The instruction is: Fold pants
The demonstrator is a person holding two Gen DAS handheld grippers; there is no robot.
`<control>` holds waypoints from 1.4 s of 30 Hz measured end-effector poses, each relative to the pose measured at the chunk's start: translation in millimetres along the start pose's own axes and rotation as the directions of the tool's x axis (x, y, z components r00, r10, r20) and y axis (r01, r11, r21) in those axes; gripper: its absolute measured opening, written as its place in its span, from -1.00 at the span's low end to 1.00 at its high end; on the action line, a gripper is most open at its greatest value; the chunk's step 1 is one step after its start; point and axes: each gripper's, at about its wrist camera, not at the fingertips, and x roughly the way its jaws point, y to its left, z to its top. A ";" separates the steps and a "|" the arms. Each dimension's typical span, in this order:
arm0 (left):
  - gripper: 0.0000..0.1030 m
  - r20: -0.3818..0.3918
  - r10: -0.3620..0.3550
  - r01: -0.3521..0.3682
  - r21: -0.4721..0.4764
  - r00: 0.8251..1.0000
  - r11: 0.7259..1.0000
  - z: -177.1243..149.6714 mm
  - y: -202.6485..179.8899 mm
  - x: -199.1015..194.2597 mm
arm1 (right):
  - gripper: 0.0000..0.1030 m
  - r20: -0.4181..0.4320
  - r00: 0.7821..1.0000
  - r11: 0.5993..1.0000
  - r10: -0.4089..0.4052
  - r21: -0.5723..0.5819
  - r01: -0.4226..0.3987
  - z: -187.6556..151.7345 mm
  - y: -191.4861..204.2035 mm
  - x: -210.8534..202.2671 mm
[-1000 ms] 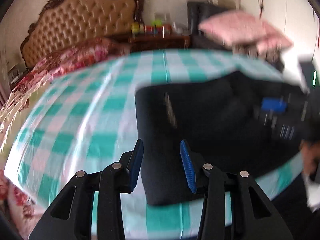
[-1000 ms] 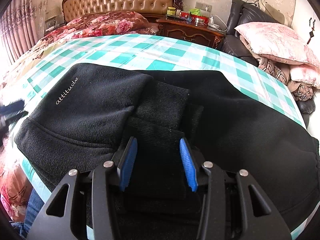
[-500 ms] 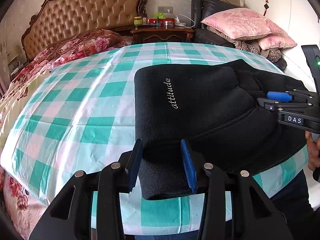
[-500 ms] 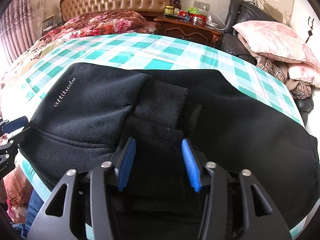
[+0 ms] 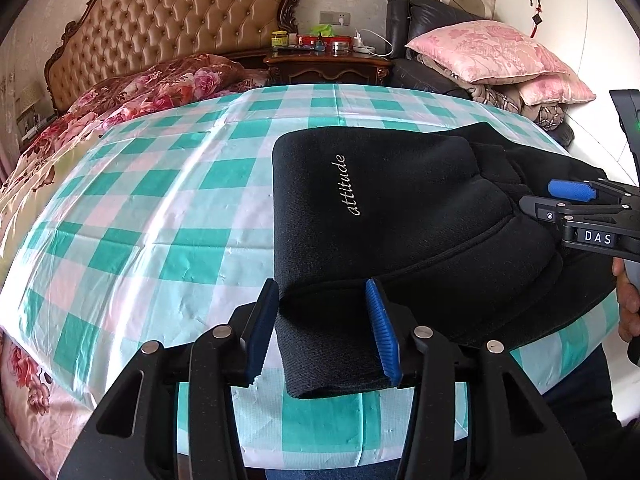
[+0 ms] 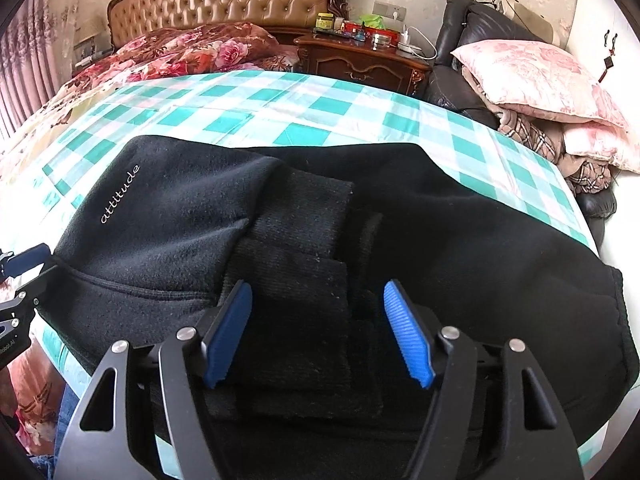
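Black fleece pants point(image 5: 380, 200) with "attitude" stitched in white lie folded on the green-and-white checked cloth point(image 5: 160, 200). My left gripper point(image 5: 320, 292) straddles the ribbed cuff point(image 5: 328, 360) at the near left corner. Its jaws are parting a little, and a sliver of cloth shows beside the left pad. In the right wrist view the pants point(image 6: 480, 240) fill the middle. My right gripper point(image 6: 317, 286) hovers over the stacked ribbed cuffs point(image 6: 304, 216); its jaws are opening, with the blue pads clear of the fabric. The right gripper point(image 5: 572, 196) also shows at the left view's right edge.
A tufted headboard point(image 5: 180, 28) and a floral quilt point(image 5: 152, 92) are at the back left. A dark nightstand point(image 6: 360, 60) holds small jars. Pink pillows point(image 6: 532, 76) rest on a black leather chair. A person's hand point(image 5: 628, 300) holds the right gripper's handle.
The left view was blurred a second ago and is now steady. The right gripper's jaws have spread clearly wider over the cuffs. The left jaws have widened slightly.
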 end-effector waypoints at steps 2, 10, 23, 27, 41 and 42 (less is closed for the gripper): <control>-0.11 0.003 0.002 -0.002 0.002 1.000 1.000 0.2 0.3 -1.4 | 0.33 0.012 1.000 1.000 0.003 0.003 -0.003 2.4 0.3 -2.1; -0.12 0.041 0.006 -0.006 0.000 0.999 1.000 4.4 -0.9 -14.1 | 0.33 0.046 0.999 1.000 -0.008 0.027 0.007 18.0 -1.7 1.4; -0.12 0.068 -0.001 0.003 -0.039 0.998 0.999 8.1 4.7 -19.9 | 0.32 -0.001 1.000 1.000 -0.004 0.031 0.004 12.6 0.7 22.0; -0.12 0.070 -0.007 0.010 -0.042 0.998 0.999 9.1 4.5 -19.9 | 0.32 0.000 1.000 0.999 -0.002 0.032 0.002 11.8 0.8 21.9; -0.43 -0.123 -0.231 0.242 0.085 0.965 0.967 123.6 -86.0 68.2 | 0.32 -0.008 0.999 0.997 0.041 0.066 -0.041 2.2 -5.3 21.1; -0.44 -0.155 -0.223 0.238 0.088 0.962 0.967 125.1 -94.5 84.1 | 0.33 -0.009 0.999 0.997 0.040 0.062 -0.040 1.3 -4.4 20.7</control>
